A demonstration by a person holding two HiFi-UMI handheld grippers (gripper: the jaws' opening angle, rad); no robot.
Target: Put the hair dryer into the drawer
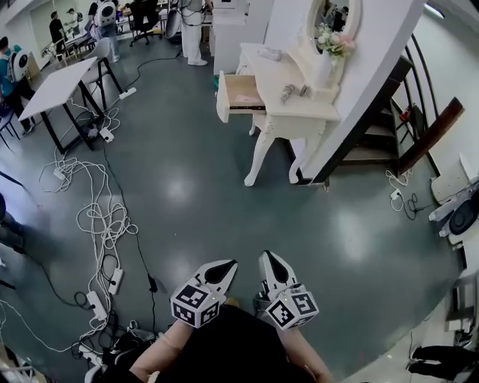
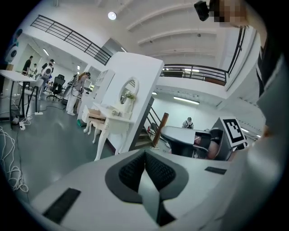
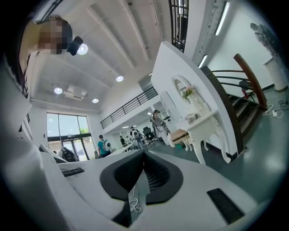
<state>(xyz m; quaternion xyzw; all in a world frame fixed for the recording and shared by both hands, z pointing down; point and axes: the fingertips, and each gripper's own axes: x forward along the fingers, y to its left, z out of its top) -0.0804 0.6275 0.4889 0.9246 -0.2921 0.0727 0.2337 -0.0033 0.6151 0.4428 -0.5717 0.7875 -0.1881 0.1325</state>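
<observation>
While the person stood on the grey floor (image 1: 224,187), both tools were held low and close to the body, well apart from the furniture ahead. In the head view the left gripper (image 1: 226,266) and the right gripper (image 1: 270,261) sat side by side, each with its marker cube nearest the person. In the left gripper view the fingers (image 2: 156,169) of the left gripper (image 2: 145,152) were closed together with nothing between them. The right gripper view showed the right gripper (image 3: 144,152) the same, its ridged dark fingers (image 3: 156,173) pressed together and holding nothing.

Far ahead stood the white bench (image 1: 299,114) on curved legs, set against a white partition wall (image 1: 374,82). Its drawer (image 1: 241,91) was pulled out on the side away from that wall, showing a pale wooden bottom. A small grey object that looked like the hair dryer (image 1: 287,93) lay on the bench top, just beside the open drawer and not inside it. An oval mirror (image 1: 338,15) rose behind it, with flowers (image 1: 334,41) at its foot. White cables (image 1: 97,217) trailed in loops over the floor to the person's left, and a dark staircase (image 1: 378,135) stood behind the partition
</observation>
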